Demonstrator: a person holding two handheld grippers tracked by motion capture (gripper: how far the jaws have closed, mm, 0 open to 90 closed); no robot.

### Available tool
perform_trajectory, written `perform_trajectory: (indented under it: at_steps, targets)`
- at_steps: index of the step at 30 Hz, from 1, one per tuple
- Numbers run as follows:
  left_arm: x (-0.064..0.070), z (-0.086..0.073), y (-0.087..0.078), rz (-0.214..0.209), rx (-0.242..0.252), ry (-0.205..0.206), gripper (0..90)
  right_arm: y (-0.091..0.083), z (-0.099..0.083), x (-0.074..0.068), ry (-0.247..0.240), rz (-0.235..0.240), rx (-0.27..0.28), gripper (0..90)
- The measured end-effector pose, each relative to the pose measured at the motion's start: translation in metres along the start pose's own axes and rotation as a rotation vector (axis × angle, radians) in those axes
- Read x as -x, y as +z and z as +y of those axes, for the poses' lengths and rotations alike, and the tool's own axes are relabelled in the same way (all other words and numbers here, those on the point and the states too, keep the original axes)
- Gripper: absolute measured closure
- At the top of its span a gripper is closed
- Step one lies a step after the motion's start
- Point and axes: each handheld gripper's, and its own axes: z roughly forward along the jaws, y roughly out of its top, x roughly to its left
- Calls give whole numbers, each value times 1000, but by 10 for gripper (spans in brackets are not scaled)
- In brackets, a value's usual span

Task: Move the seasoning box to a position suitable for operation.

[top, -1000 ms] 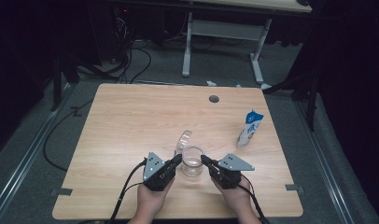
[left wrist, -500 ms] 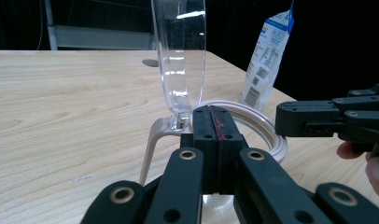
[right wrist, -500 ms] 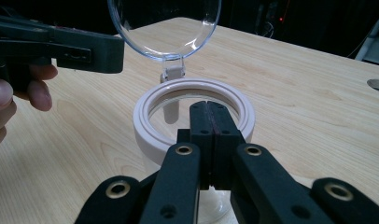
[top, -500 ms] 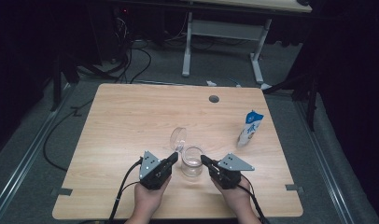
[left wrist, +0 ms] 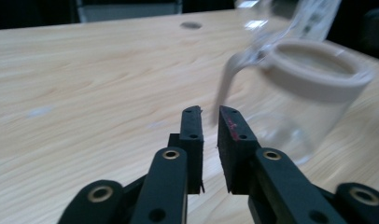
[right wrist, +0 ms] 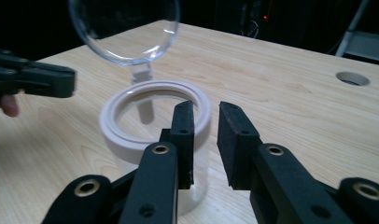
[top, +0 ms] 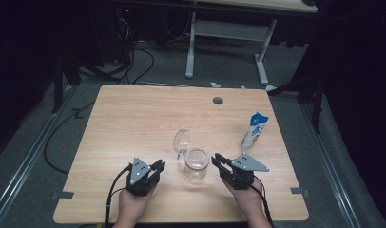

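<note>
— So, what's hard for you to make out from your side?

— Your left gripper view is blurred where the glass jar (left wrist: 290, 100) stands, and the lid above it is cut off by the top edge. In your right gripper view the lower part of the jar sits behind your own jaws, so you can't see its base there. The far floor behind the table (top: 134, 118) is mostly in darkness

— And where is the jar itself?

— From the high view it stands upright on the table between your two grippers, near the front edge. Its clear round lid (top: 181, 141) is swung up and back on a hinge, so the white rim (right wrist: 152, 116) of the mouth is uncovered

— How do your tools stand?

— Your left gripper (top: 156, 166) has its jaws parted by a narrow gap and they hold nothing; it sits near the jar's left side, apart from it. Your right gripper (top: 216, 160) also shows a narrow gap with nothing between the pads. Its tips lie just beside the jar's right side, but whether they touch the glass you cannot tell

— Anything else on the table?

— A blue and white carton (top: 254, 129) stands upright well off to the right, and a round cable hole (top: 217, 100) sits farther back
</note>
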Motion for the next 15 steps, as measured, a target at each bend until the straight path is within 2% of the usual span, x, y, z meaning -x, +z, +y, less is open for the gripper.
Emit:
perform_trajectory:
  at_steps: [5,9,15]
  targets:
    - [-23,-12,-13,32,-46,-16,738,1,-5,7,20,-29,-16,731]
    - [-35,-15,-20,63,-78,2,686,3,-8,13,31,-45,-23,706]
    - [-40,-19,-24,70,-91,35,640,3,-13,23,59,-100,-40,661]
